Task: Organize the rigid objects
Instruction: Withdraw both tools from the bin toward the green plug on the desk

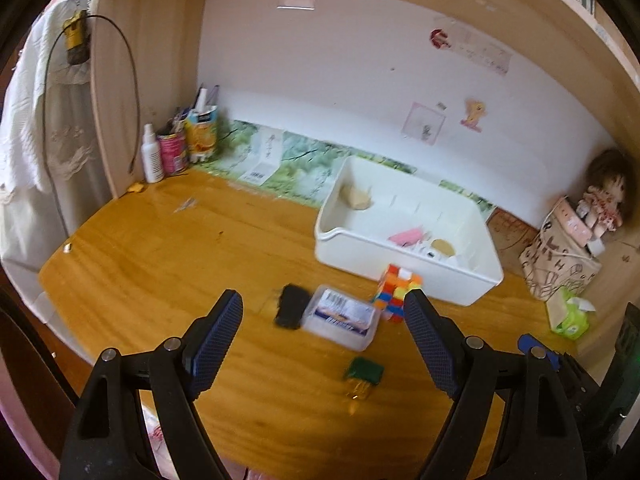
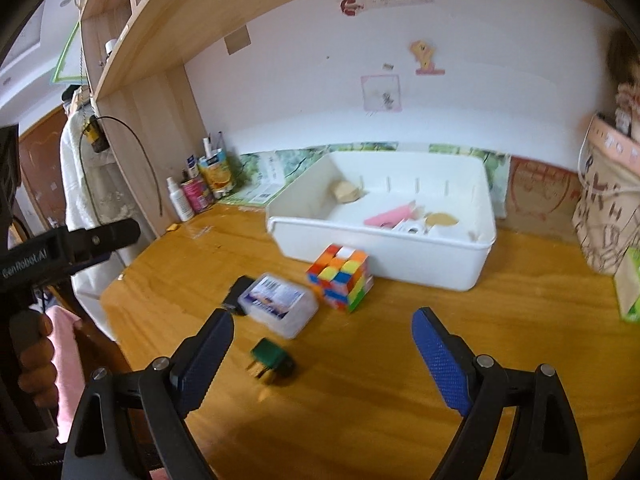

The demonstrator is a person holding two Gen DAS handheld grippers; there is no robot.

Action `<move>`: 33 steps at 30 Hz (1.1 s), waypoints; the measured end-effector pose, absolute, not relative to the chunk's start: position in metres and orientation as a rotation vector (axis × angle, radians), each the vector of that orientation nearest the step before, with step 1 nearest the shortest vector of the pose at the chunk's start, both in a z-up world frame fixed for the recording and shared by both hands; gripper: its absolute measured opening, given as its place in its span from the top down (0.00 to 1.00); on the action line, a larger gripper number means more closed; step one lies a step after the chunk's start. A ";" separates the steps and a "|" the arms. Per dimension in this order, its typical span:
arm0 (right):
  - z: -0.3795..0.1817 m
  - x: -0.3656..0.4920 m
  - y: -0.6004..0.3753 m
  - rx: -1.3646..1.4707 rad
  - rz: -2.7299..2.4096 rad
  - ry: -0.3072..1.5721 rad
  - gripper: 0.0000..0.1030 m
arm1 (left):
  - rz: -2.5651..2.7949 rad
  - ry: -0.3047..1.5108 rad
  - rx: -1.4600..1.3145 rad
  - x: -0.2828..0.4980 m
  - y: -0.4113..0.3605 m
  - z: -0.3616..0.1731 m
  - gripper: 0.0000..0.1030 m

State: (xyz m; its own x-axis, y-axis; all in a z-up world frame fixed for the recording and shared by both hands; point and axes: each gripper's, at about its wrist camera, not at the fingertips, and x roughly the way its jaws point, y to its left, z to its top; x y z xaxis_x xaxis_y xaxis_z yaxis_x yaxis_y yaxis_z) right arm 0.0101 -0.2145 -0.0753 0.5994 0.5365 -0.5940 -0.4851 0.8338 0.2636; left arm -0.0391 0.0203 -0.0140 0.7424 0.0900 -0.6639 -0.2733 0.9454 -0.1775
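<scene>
Two claws, the left claw (image 1: 323,304) and right claw (image 2: 323,326), are hovering spread apart and gripping nothing above the wooden surface (image 2: 380,360), where a multicoloured puzzle cube (image 2: 340,278) is sitting just beside the white plastic bin (image 2: 384,256), near side.

Home study nook: wooden desk (image 1: 168,248), doll (image 1: 604,200), wall stickers (image 2: 424,56).

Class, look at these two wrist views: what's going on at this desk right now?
A person holds a gripper in each hand over a wooden desk, tidying loose items into a white bin. The left gripper and right gripper are both open and hold nothing. On the desk in front of the bin lie a Rubik's cube, a clear plastic box, a black object and a small green part. A pink item and a few tan pieces are in the bin.
</scene>
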 end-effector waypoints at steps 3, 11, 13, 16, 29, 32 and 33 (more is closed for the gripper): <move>-0.082 0.008 -0.210 0.094 0.632 0.757 0.12 | 0.227 0.734 -0.269 -0.045 0.023 -0.017 0.17; -0.102 0.009 -0.197 0.147 0.683 0.857 0.12 | 0.263 0.843 -0.262 -0.053 0.035 -0.037 0.17; -0.109 0.010 -0.192 0.156 0.690 0.888 0.12 | 0.265 0.864 -0.268 -0.053 0.038 -0.040 0.17; -0.117 0.011 -0.183 0.145 0.692 0.931 0.12 | 0.252 0.911 -0.278 -0.050 0.044 -0.048 0.17; -0.141 0.029 -0.148 0.090 0.613 1.043 0.12 | 0.146 1.069 -0.326 -0.007 0.072 -0.076 0.17; -0.146 0.039 -0.139 0.088 0.580 1.069 0.12 | 0.103 1.142 -0.337 0.013 0.083 -0.085 0.17; -0.147 0.042 -0.136 0.089 0.574 1.079 0.12 | 0.091 1.159 -0.342 0.017 0.085 -0.088 0.17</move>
State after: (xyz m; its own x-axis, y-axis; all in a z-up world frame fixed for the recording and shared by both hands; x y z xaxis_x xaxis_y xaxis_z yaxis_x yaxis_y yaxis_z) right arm 0.0421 -0.1362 -0.1475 0.3423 0.4828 -0.8060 -0.3982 0.8516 0.3409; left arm 0.0174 0.0854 -0.0876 0.4029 -0.1045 -0.9093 -0.2453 0.9448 -0.2173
